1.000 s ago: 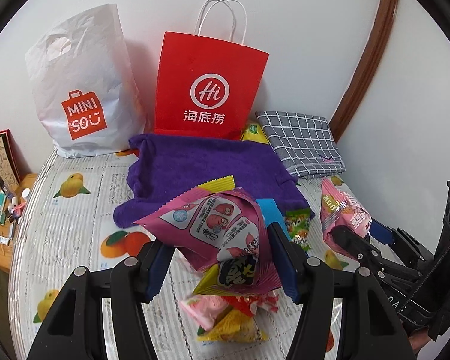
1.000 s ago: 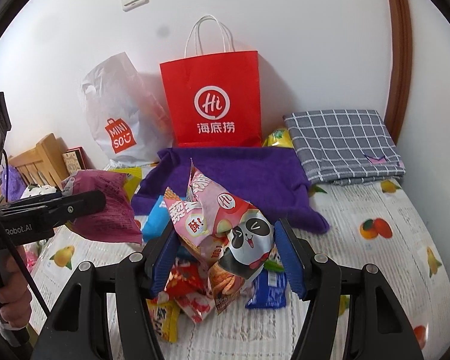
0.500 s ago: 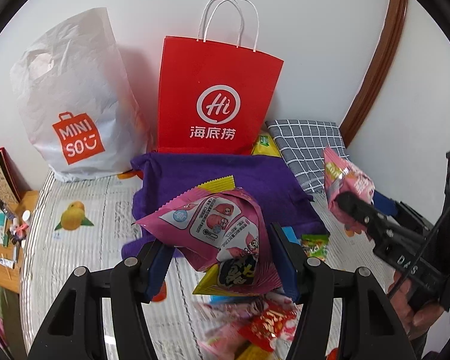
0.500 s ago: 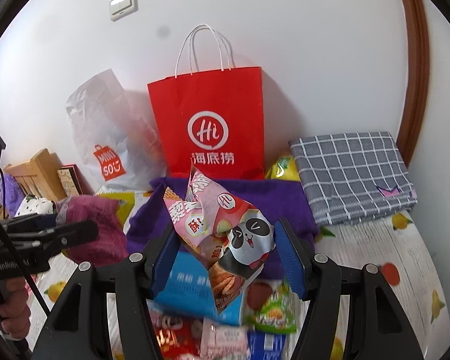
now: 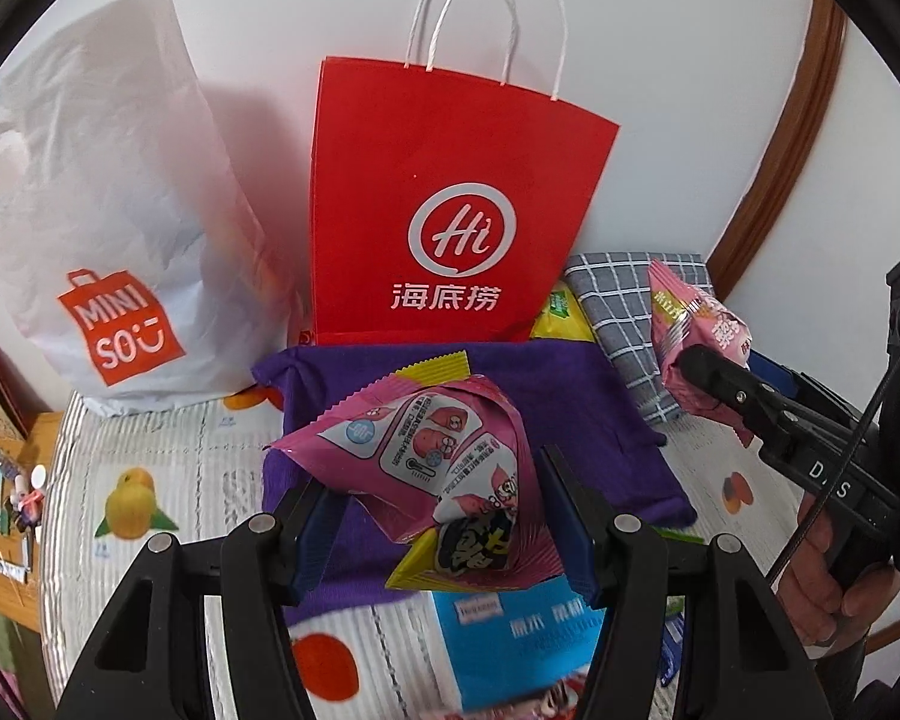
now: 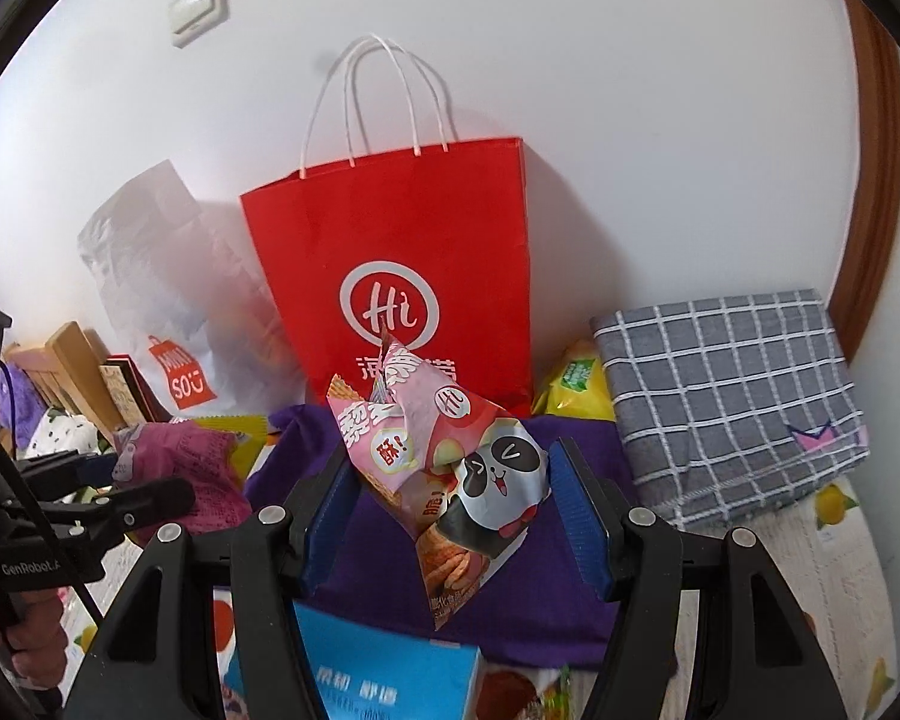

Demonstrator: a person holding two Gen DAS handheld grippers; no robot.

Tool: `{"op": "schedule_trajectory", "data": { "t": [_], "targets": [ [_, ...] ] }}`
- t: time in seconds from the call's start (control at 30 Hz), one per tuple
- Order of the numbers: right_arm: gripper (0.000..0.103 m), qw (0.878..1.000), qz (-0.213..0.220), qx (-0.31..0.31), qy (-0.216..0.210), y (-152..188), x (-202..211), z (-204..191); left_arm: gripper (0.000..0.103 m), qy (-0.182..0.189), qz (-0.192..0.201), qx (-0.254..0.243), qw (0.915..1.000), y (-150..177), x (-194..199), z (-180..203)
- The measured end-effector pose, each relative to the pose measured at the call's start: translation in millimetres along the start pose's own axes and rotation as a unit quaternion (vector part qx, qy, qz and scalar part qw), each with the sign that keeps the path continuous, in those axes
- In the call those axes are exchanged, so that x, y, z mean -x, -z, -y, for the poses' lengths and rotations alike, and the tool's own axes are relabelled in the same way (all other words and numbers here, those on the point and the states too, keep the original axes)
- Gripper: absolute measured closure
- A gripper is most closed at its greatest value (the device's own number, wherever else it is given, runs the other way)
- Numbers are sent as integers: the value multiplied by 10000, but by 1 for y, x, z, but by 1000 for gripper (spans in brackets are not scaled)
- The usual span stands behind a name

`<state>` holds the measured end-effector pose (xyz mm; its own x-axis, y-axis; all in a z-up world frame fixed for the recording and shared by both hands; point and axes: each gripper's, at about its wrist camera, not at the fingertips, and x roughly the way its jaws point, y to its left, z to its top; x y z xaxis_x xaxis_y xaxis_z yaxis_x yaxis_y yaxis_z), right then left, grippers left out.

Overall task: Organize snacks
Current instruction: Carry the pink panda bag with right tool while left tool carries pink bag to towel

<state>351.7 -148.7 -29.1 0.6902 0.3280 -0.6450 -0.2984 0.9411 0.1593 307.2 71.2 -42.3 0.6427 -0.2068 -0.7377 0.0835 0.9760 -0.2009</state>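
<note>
My left gripper (image 5: 435, 522) is shut on a magenta snack bag (image 5: 438, 468) and holds it in the air above the purple cloth (image 5: 582, 414). My right gripper (image 6: 447, 510) is shut on a pink panda snack bag (image 6: 450, 462), also raised over the purple cloth (image 6: 546, 594). A red paper bag (image 5: 444, 192) with white handles stands upright against the wall straight ahead; it also shows in the right wrist view (image 6: 402, 252). The right gripper with its pink bag (image 5: 699, 336) shows at the right of the left wrist view. The left gripper's magenta bag (image 6: 180, 468) shows at the left of the right wrist view.
A white MINISO plastic bag (image 5: 108, 228) stands left of the red bag. A folded grey checked cloth (image 6: 732, 396) lies at the right, with a yellow snack bag (image 6: 573, 384) beside it. A blue box (image 5: 510, 642) and other snacks lie below on the fruit-print sheet (image 5: 150, 480).
Both grippers have risen and moved forward toward the red paper bag, each still holding its snack bag. The pile of snacks has dropped toward the bottom of both views.
</note>
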Motion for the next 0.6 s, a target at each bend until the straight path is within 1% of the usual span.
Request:
{"op": "schedule_trajectory", "data": {
  "t": [0.23, 0.43, 0.6],
  "targets": [
    [40, 9998, 10, 155, 86, -11, -28, 4, 43, -79, -152, 15, 9999, -13, -30, -13],
    [40, 9996, -142, 228, 101, -13, -48, 12, 43, -129, -141, 16, 9998, -23, -44, -25],
    [40, 9991, -245, 260, 215, -10, -57, 21, 43, -171, -311, 101, 9993, -23, -63, -37]
  ]
}}
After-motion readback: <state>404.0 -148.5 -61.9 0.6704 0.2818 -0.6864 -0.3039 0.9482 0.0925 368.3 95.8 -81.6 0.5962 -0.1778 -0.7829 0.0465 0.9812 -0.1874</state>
